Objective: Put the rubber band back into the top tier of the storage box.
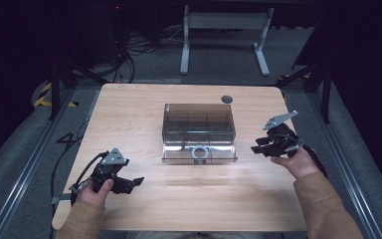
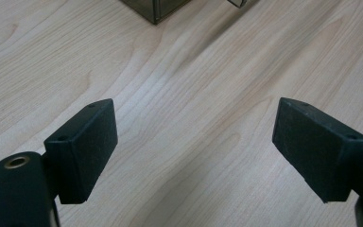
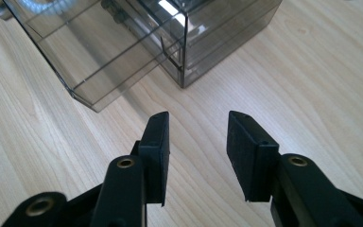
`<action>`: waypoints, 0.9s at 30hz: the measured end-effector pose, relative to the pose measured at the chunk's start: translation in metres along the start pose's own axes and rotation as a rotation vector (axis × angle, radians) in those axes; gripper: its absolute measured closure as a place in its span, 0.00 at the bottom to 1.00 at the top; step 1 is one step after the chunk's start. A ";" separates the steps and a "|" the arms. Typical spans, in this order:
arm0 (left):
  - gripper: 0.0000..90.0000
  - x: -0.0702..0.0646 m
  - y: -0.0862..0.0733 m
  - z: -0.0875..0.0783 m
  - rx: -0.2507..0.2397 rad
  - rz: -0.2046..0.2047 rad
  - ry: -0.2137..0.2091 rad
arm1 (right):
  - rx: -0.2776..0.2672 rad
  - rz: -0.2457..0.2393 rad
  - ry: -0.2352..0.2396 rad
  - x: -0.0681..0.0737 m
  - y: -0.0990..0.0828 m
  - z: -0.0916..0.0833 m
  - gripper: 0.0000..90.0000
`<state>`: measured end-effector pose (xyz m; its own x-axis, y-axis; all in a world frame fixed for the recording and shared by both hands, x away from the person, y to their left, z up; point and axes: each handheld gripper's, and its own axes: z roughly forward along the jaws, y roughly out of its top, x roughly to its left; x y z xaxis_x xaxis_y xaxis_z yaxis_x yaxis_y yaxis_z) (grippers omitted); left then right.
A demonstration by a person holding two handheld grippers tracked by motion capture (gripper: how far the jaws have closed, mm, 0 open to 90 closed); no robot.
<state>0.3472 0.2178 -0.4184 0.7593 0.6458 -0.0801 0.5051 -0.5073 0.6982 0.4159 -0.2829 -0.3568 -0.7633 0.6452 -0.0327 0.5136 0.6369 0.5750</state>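
Wood grain runs under both of my claws, and neither has anything in it. My left gripper [image 1: 134, 181] sits near the near-left corner of the table [image 1: 144, 214], low over the boards and pointing right; in the left gripper view its two black pads [image 2: 82, 151] stand wide apart with bare table between them.

My right gripper [image 1: 256, 145] hangs at the right side of the table, just beside the smoked clear plastic box [image 1: 199, 122] and pointing left at it. In the right gripper view its pads [image 3: 158, 151] are parted, less widely than the left pair, with only wood between them; they touch nothing.

The box stands in the middle of the table, a little toward the far side, well apart from my left gripper. Its drawer [image 1: 199, 153] is pulled out toward the near edge, and a pale ring [image 1: 199, 152] lies inside it. From the right gripper view the box's corner [image 3: 184, 52] and the drawn-out drawer [image 3: 90, 56] lie just beyond my jaw tips, apart from them.
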 end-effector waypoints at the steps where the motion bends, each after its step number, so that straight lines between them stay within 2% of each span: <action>1: 0.17 0.000 0.000 0.000 -0.001 0.000 0.001 | -0.001 0.003 0.004 0.000 -0.002 0.001 0.66; 8: 0.17 0.000 0.000 0.001 0.005 0.001 0.005 | 0.000 0.023 0.003 0.003 -0.014 0.014 0.64; 15: 0.17 -0.001 0.000 0.002 0.011 0.006 0.007 | -0.012 0.054 0.022 0.006 -0.027 0.026 0.63; 25: 0.17 0.000 0.000 0.004 0.018 0.005 0.006 | 0.018 0.071 0.028 0.013 -0.043 0.047 0.63; 27: 0.17 0.000 -0.001 0.004 0.019 0.006 0.007 | 0.022 0.089 0.037 0.014 -0.046 0.052 0.62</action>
<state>0.3484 0.2156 -0.4216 0.7594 0.6468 -0.0709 0.5083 -0.5217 0.6852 0.4020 -0.2813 -0.4259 -0.7279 0.6840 0.0485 0.5885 0.5868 0.5561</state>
